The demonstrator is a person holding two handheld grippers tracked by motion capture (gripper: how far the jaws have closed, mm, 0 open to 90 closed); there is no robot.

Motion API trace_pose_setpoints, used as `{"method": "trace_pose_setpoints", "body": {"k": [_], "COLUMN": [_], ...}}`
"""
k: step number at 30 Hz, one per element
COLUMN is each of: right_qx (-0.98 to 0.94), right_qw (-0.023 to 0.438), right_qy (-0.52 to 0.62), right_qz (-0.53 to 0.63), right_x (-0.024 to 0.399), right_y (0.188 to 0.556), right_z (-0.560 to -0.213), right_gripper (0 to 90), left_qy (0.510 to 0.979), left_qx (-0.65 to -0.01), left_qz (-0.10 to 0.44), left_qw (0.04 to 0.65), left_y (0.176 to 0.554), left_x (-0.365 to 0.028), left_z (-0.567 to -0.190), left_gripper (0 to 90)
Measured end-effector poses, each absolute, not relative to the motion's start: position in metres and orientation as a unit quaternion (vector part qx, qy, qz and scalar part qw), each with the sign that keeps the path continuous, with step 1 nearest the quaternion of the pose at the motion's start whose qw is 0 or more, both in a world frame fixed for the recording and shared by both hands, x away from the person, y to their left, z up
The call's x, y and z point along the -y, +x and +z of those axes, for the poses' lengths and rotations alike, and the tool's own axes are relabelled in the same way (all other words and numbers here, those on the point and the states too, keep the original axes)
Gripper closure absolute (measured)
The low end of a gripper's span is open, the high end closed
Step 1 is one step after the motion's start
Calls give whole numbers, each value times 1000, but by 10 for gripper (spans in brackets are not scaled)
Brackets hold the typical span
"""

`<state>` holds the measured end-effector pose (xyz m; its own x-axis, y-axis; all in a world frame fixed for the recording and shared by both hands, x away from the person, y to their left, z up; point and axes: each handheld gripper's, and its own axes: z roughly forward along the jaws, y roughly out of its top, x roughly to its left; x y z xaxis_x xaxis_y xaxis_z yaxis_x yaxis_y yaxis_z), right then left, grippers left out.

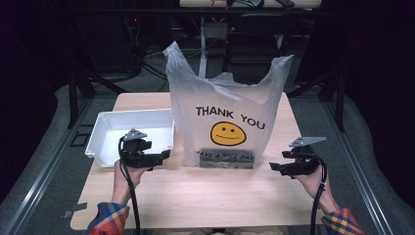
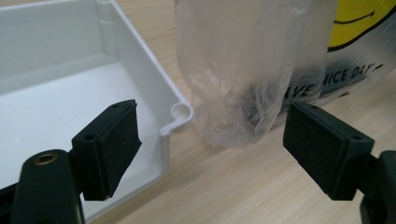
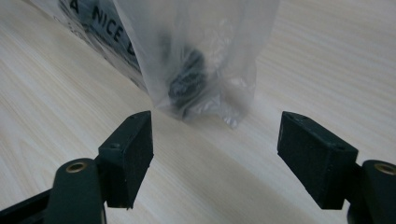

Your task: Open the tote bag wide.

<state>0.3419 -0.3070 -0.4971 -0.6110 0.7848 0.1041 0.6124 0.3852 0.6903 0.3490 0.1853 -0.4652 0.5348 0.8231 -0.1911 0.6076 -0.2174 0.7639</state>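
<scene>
A translucent plastic bag (image 1: pixel 225 117) printed with a smiley face is stood upright at the middle of the tabletop (image 1: pixel 195 196), its handles raised. A white tray (image 1: pixel 105 128) is placed just beside it, toward the tabletop's left edge. The left gripper (image 1: pixel 164 155) is held at the tray's near right corner and the right gripper (image 1: pixel 276 167) near the bag's other lower corner; both jaws are spread wide, with nothing gripped. Something dark (image 3: pixel 187 77) is seen inside the bag.
</scene>
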Motion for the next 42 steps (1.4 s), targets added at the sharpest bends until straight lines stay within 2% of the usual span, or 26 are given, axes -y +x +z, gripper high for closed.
{"method": "trace_pose_setpoints", "body": {"k": [6,9,12,14,15,16,17,21,23,27,30,39,42], "right_qx": [-822,-820,-820,-821,-818,-818,-816,-810,-810,-808,-808,-807,-807], "right_qw": [124,126,132,134,139,139,144,149,147,153,153,136,131], "right_qy": [407,398,387,380,380,380,380,385,384,390,398,426,433], "right_qz": [379,391,400,404,409,409,411,415,418,414,406,386,379], "right_x": [297,290,283,280,278,278,276,274,273,270,269,273,276], "right_y": [345,347,348,349,350,350,350,356,359,366,372,387,390], "right_z": [-487,-481,-476,-472,-471,-471,-470,-470,-472,-475,-479,-496,-503], "right_gripper": [267,272,316,366,427,427,498,700,771,869,898,900,900], "left_qy": [779,784,784,784,783,783,786,783,781,786,794,806,806], "left_qx": [-451,-434,-429,-422,-421,-421,-419,-417,-415,-420,-422,-419,-415], "left_qz": [124,121,124,127,132,132,134,137,134,134,127,111,112], "left_qw": [417,426,430,436,437,437,434,441,448,433,419,403,407], "left_y": [358,367,371,376,378,378,379,383,386,390,392,391,390], "left_x": [-170,-156,-150,-142,-138,-138,-136,-131,-129,-124,-120,-114,-114], "left_z": [-463,-461,-461,-462,-463,-463,-465,-470,-474,-483,-491,-503,-501], "left_gripper": [206,242,294,371,411,475,475,659,755,861,882,882,815]}}
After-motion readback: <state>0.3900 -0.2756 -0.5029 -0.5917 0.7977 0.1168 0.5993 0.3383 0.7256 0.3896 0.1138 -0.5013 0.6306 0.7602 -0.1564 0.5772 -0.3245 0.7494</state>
